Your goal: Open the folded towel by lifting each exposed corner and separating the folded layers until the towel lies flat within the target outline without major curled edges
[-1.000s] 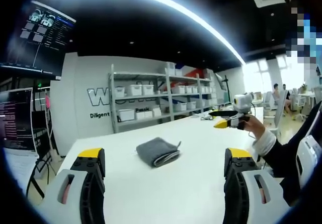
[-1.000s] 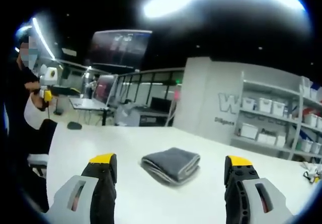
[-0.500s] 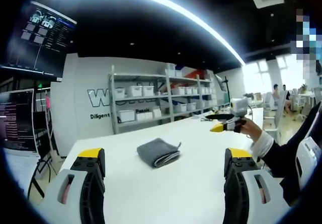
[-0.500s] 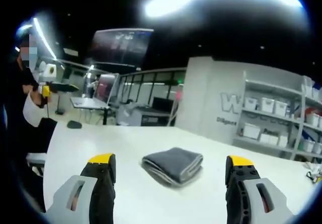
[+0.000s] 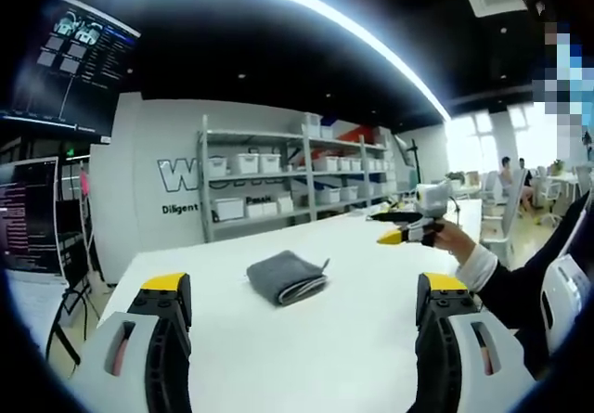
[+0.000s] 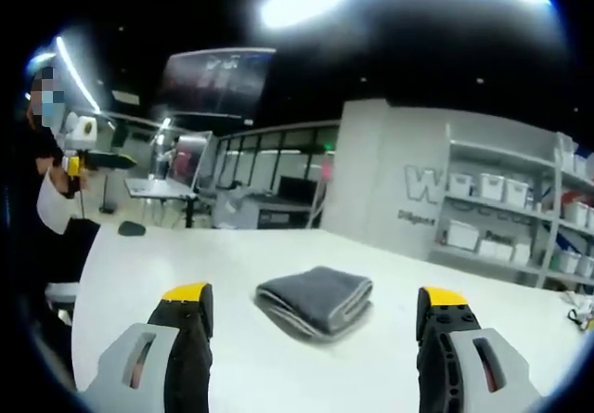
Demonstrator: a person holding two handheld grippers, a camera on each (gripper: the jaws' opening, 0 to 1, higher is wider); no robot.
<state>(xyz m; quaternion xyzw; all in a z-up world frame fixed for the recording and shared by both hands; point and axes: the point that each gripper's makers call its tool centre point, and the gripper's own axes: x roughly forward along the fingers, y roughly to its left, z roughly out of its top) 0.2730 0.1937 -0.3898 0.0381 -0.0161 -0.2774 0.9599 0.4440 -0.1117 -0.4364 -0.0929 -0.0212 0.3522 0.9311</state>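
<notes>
While both the left gripper [image 5: 295, 339] and right gripper [image 6: 316, 343] hover spread apart, well short of the folded towel [image 6: 315, 301], a deep pinch risks grabbing several layers.

Two fisheye views look low across a white bench [image 5: 306, 339] from different sides. Both face the folded grey towel [image 5: 286, 277] at 12 o'clock, some way off. Both share the bench, towel and storage shelves [image 5: 288, 176].
</notes>
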